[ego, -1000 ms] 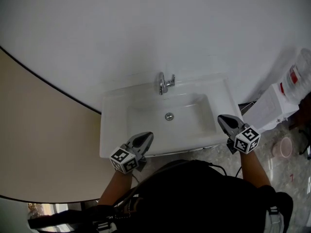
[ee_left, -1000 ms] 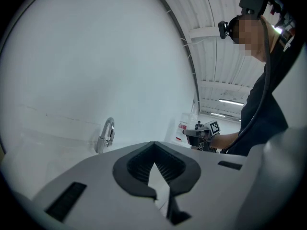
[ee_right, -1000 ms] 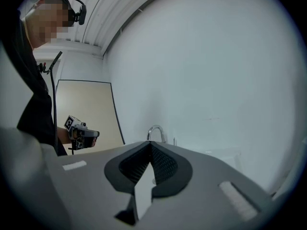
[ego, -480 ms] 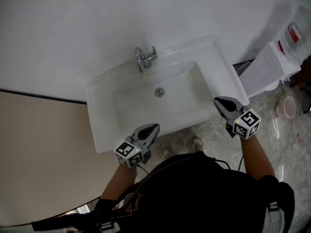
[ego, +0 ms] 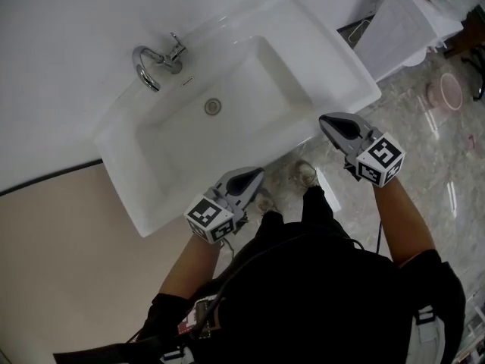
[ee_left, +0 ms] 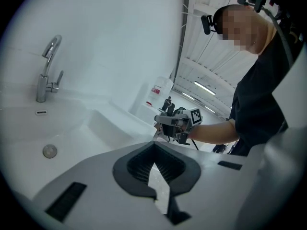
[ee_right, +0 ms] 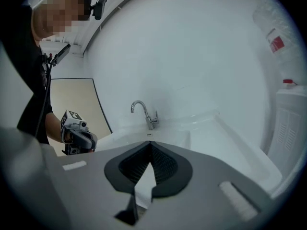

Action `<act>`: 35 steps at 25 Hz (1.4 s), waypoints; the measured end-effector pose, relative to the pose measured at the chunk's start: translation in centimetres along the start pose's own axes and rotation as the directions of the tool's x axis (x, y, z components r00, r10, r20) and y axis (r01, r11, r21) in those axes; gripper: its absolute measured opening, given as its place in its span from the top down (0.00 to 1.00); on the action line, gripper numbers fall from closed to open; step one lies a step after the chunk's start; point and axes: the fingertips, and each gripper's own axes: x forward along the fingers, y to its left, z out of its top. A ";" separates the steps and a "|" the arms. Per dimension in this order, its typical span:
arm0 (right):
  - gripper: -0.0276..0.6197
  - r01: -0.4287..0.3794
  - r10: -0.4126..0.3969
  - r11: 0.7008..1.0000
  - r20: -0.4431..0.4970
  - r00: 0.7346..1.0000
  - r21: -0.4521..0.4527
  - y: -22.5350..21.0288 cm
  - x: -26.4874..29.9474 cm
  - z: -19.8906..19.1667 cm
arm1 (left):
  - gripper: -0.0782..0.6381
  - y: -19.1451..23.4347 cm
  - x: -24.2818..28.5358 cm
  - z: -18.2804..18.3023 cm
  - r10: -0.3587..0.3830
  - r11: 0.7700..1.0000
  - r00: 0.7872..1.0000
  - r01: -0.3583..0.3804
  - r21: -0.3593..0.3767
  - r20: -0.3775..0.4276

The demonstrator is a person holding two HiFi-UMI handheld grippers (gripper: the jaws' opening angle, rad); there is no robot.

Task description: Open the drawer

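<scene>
**A:** Both claws read as pressed together with nothing pinched. The left gripper (ego: 256, 174) and the right gripper (ego: 326, 120) are each shown with pads met at the tips in their own views. So where's the drawer supposed to be?

**B:** Not seen anywhere, honestly. It's presumably tucked under the sink (ego: 114, 165), below and behind the front edge, and that spot is blocked from the head view by the basin itself. Both claws are held just off that front edge, the left one near its middle and the right one near its right corner. Neither can really be called nearer.

**A:** And height?

**B:** The faucet (ego: 151, 63) and the basin top are looked down on from both gripper views, so the jaws are judged to be above the rim. A drawer front would then lie lower than the tips, with its long side likely run along the sink's front edge. No handle can be made out, and the space under the sink is also cut off by the person's dark top (ego: 318, 294).
</scene>
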 end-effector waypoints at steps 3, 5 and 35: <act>0.95 0.034 -0.034 0.999 0.011 0.999 0.018 -0.5 -1.1 -2.3 | 0.90 -1.0 1.7 -1.7 -0.043 0.999 0.998 0.043 0.011 -0.036; 0.95 0.063 -0.063 0.998 0.018 0.998 0.029 -0.6 -1.9 -3.8 | 0.90 -1.7 2.3 -2.9 -0.068 0.997 0.996 0.069 0.019 -0.060; 0.77 0.209 -0.205 0.978 -0.121 0.971 0.024 -9.4 2.2 -30.1 | 0.90 -3.5 15.2 -20.8 -0.180 0.982 0.941 0.187 -0.005 -0.287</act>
